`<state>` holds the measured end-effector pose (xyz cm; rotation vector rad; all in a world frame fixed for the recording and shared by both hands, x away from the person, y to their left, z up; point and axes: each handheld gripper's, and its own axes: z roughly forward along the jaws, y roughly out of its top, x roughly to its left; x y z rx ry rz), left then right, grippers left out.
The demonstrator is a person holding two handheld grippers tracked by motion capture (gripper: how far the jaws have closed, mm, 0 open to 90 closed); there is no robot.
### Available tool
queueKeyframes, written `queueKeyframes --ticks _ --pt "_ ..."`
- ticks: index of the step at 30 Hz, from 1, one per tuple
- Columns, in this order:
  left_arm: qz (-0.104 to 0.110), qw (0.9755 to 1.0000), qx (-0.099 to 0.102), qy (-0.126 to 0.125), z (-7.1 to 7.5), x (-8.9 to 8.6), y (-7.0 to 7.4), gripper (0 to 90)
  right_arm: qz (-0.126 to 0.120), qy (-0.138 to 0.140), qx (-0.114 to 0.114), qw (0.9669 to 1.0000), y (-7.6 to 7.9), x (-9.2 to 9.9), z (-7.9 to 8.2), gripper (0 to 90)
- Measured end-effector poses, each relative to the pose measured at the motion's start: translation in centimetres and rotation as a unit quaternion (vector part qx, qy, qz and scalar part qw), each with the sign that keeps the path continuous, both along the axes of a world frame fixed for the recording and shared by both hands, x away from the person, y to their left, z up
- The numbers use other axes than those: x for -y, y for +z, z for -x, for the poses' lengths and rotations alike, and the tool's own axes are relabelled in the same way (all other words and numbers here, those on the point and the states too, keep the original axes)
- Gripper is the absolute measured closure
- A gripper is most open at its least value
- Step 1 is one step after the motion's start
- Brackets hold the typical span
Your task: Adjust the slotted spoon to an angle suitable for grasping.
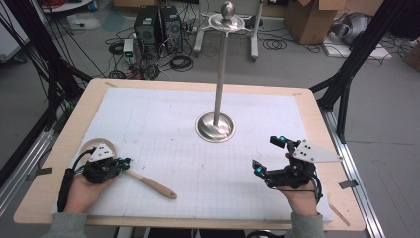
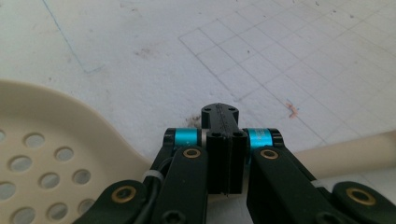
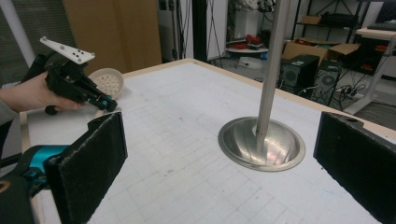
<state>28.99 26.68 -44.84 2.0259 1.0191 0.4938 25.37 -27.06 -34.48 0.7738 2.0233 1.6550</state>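
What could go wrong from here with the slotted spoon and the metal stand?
The left gripper is shut above the cream perforated spoon with a wooden handle, apparently not holding it; a grab from here may push the spoon aside. The tall steel stand with a round base stands near the open right gripper, so a careless sweep might knock it.

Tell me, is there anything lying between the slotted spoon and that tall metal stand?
Nothing visible. The slotted spoon lies under the left hand-held gripper at the mat's near-left; between it and the stand there is bare white mat. The right hand-held gripper hangs off to the side.
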Motion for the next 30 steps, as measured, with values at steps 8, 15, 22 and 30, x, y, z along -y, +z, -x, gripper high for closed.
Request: queueKeyframes --ticks 8,15,22,30 --pt "-0.006 0.9999 -0.005 0.01 1.4 -0.7 0.2 89.6 -0.005 0.003 0.001 1.0 0.1 -0.2 -0.3 1.6" --pt "-0.019 0.9997 0.005 0.015 2.1 -0.9 0.2 89.7 -0.006 0.007 0.005 0.9999 0.2 -0.7 -0.6 1.6" --pt "0.053 0.9981 0.027 -0.016 3.0 -1.7 1.2 89.6 -0.007 0.01 0.007 0.9999 0.4 -0.9 -0.8 1.6" --pt "0.047 0.9972 0.03 -0.049 4.7 0.3 1.2 89.6 -0.018 0.018 0.013 0.9996 0.7 -1.3 -1.2 1.6"
